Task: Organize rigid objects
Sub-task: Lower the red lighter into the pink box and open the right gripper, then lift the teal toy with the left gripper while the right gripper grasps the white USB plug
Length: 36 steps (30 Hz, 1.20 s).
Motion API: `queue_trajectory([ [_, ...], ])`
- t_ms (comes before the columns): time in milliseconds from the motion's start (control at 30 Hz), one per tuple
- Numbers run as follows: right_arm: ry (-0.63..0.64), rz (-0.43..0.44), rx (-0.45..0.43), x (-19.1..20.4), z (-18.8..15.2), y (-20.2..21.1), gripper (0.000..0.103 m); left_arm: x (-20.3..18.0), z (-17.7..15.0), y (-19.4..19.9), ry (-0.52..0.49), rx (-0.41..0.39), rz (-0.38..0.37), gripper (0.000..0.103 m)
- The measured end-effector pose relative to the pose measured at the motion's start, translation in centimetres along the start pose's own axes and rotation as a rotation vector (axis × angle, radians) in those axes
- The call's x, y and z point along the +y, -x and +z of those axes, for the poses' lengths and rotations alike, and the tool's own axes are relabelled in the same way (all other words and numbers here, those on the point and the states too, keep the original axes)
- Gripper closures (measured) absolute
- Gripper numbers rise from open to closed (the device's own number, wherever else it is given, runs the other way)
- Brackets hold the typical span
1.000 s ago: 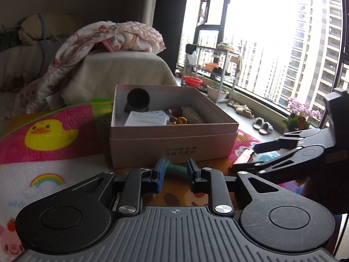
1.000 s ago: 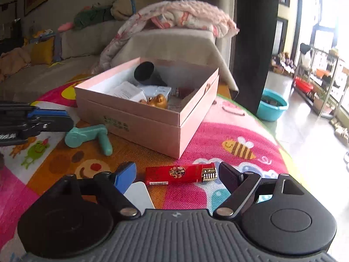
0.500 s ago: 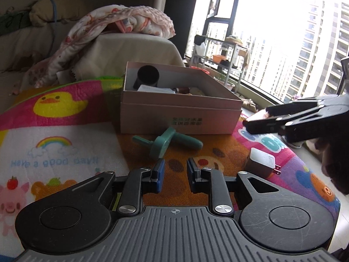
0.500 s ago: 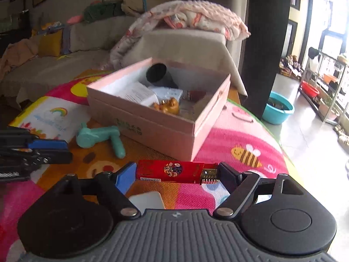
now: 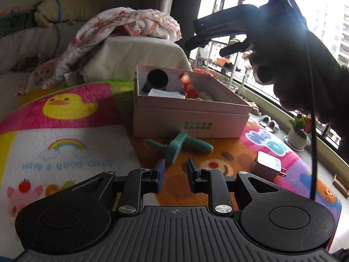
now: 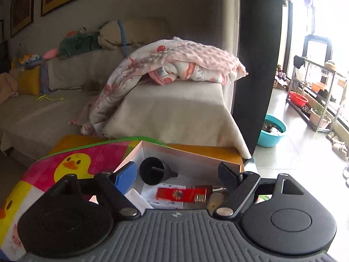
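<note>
A pink cardboard box (image 5: 189, 118) stands on the play mat; its far wall shows in the right wrist view (image 6: 192, 156). The red lighter (image 5: 188, 85) is in the air just over the box; in the right wrist view the lighter (image 6: 183, 194) lies below my open right gripper (image 6: 177, 175), free of the fingers. My right gripper (image 5: 218, 43) hovers above the box. My left gripper (image 5: 174, 171) is open and empty, low over the mat, just short of a teal plastic tool (image 5: 180, 146). A white charger (image 5: 268, 168) lies to the right.
The box holds a black funnel (image 6: 152, 171), white cards (image 5: 163, 93) and small items. The colourful play mat (image 5: 65, 135) covers the table. A sofa with a pink blanket (image 6: 174, 65) is behind. A blue basin (image 6: 272, 131) and a rack stand by the window.
My right gripper rose with the red lighter, moved over the box, opened and let it go. My left gripper drew back from the box and teal tool, slightly wider.
</note>
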State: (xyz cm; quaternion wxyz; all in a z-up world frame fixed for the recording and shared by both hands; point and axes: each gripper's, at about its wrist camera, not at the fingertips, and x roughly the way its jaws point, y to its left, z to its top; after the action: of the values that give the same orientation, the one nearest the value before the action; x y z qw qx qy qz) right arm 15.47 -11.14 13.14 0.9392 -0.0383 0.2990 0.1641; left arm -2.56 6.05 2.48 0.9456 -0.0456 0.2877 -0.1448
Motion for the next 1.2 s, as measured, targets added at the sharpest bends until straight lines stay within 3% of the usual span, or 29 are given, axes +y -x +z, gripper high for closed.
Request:
queue_trajectory([
  [267,0.076,0.004,0.004,0.1,-4.6,3.3,0.021,-0.2,1.8,-0.9,-0.061,-0.037,0.019,0.079],
  [433,0.027,0.064,0.053,-2.6,-11.1,6.6,0.019,-0.7,2.8,-2.2,-0.136,-0.009,0.022,0.079],
  [567,0.058,0.035,0.103,-2.6,-16.8,7.8,0.019,-1.3,3.4,-4.1,-0.165,0.03,0.028,0.079],
  [667,0.038,0.068,0.12,-2.5,-19.2,8.5,0.019,-1.5,3.4,-5.5,-0.177,0.071,0.031,0.076],
  [833,0.03,0.089,0.099,-2.5,-19.4,8.8,0.019,-2.2,2.5,-5.9,-0.202,0.104,0.015,0.076],
  [1000,0.032,0.091,0.126,-2.3,-19.5,8.3,0.019,-3.0,1.6,-4.1,-0.202,0.139,-0.063,0.076],
  [1200,0.052,0.08,0.135,-2.0,-19.4,8.3,0.019,-3.5,0.6,-2.9,-0.196,0.143,-0.035,0.076],
])
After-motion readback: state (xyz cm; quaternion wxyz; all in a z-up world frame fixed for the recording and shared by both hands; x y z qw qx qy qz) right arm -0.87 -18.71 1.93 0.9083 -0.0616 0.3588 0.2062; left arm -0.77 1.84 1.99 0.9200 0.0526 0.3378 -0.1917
